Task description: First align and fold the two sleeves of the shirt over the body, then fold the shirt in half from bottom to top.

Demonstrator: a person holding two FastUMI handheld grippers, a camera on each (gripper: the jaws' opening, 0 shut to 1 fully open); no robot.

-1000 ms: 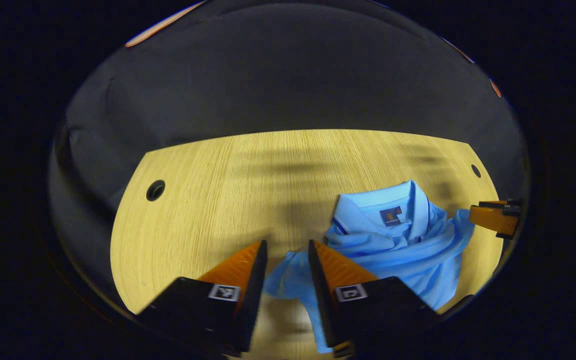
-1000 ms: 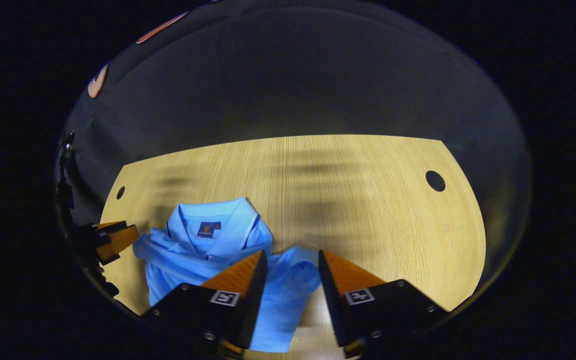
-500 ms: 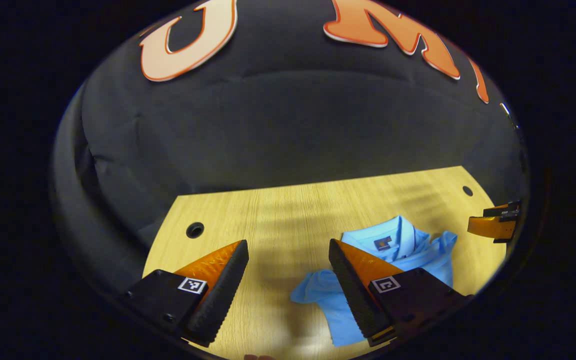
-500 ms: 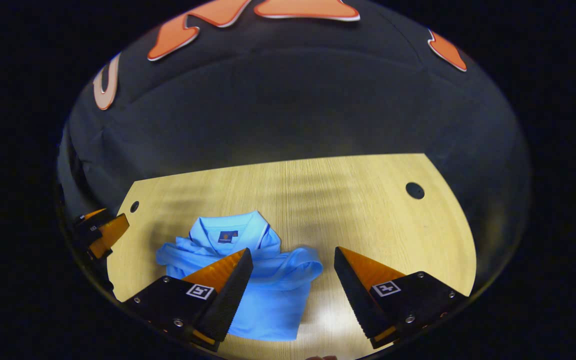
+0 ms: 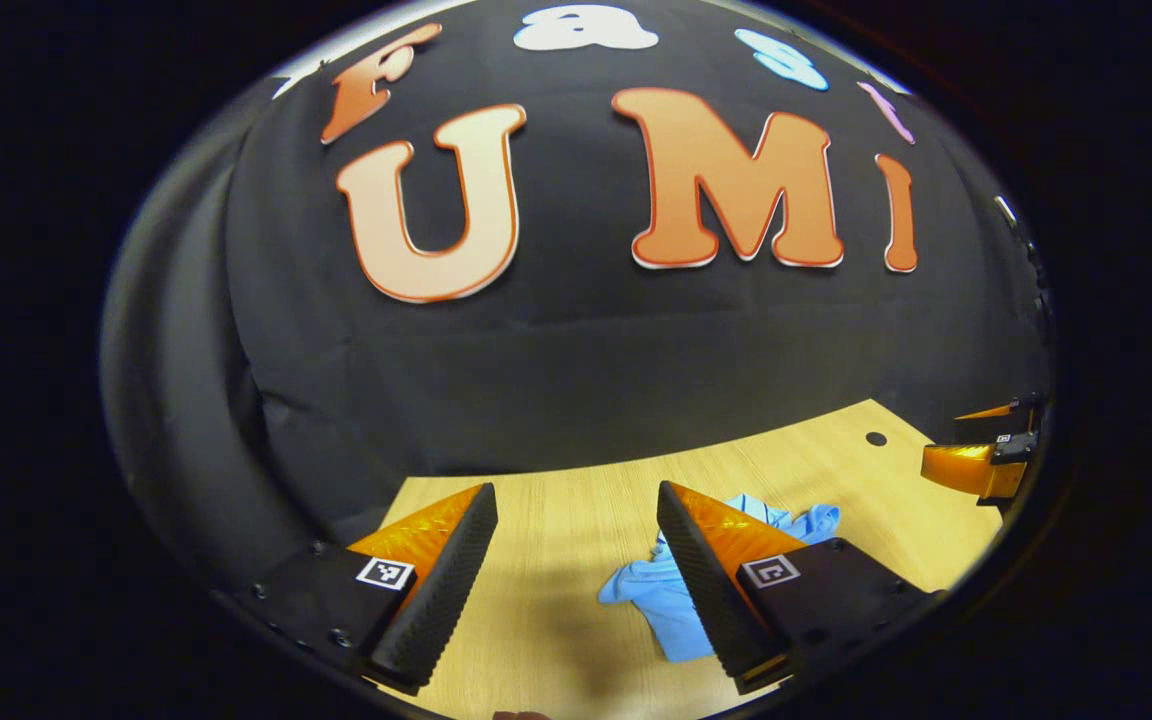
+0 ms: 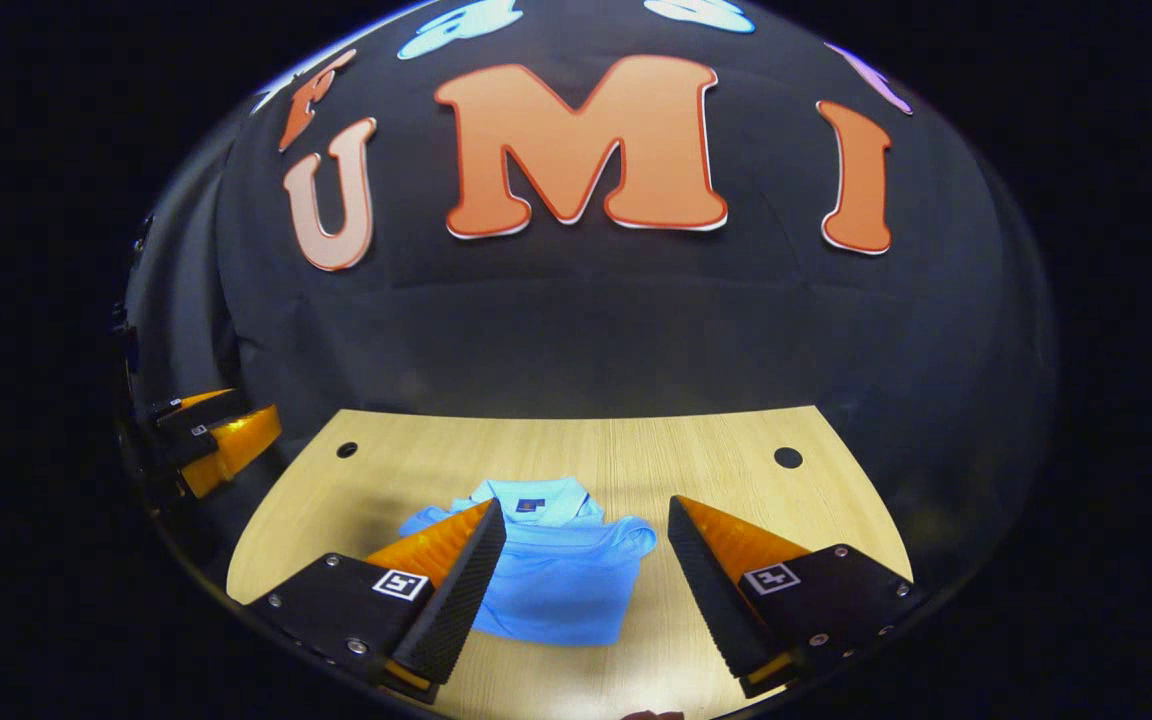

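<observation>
both grippers [image 5: 576,535] [image 6: 586,555] gape over seemingly folded shirt [image 6: 556,585].

Soft cloth shirt [image 6: 556,575] — matt wood-grain table [image 6: 736,470].

From my seat, the booth's black cloth wall [image 6: 576,330] stands behind everything, creased in soft folds and curving round on both sides. Below it I see a pale wooden table [image 6: 636,450] with a straight grain running away from me. Two round holes [image 6: 788,457] sit near its far corners. Light falls brightest on its near edge.
</observation>
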